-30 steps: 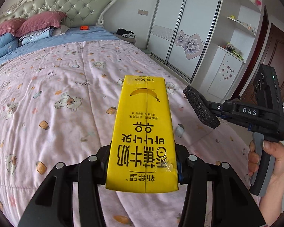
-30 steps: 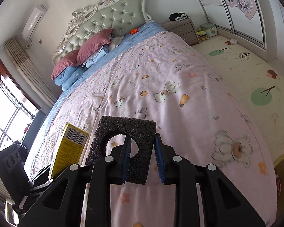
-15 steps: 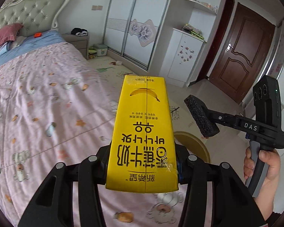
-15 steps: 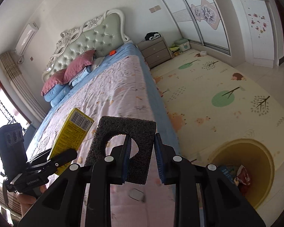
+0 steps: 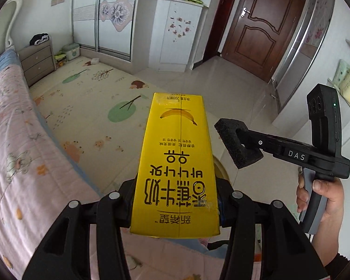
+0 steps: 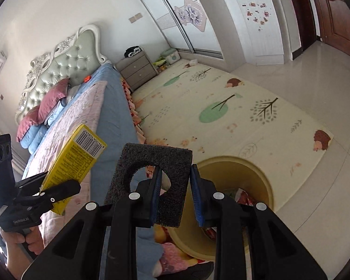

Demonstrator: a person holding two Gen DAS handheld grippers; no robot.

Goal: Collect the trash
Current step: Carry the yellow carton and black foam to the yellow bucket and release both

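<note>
Left-wrist view: the left claw [image 5: 175,207] is clenched on a yellow banana-milk carton [image 5: 176,163], whose long body runs from the claw toward 12 o'clock, printed face toward the camera and its lettering upside down. At 3 o'clock of the carton the right claw [image 5: 241,143] grasps a black foam block [image 5: 233,140], and the person's right hand [image 5: 322,193] wraps the handle below it at 4 o'clock. Behind the carton lies a cream play mat [image 5: 86,98] printed with trees and hedgehogs; a bed [image 5: 16,144] with a pink patterned cover fills the 9 o'clock side, a grey nightstand [image 5: 37,63] stands at 10 o'clock, and a brown door [image 5: 263,25] closes the far wall at 1 o'clock. Right-wrist view: the foam block [image 6: 151,177] has a round hole through it, and the pads of the right claw [image 6: 175,186] pinch the solid strip beside that hole. Directly behind the block, from 3 to 5 o'clock of it, a yellow round bin [image 6: 242,177] stands on the floor at the mat's edge, with coloured wrappers visible inside. At 9 o'clock the left claw [image 6: 49,186] holds the carton [image 6: 74,158] over the edge of the bed [image 6: 109,116], barcode end uppermost; the left hand [image 6: 23,240] shows at 8 o'clock.
</note>
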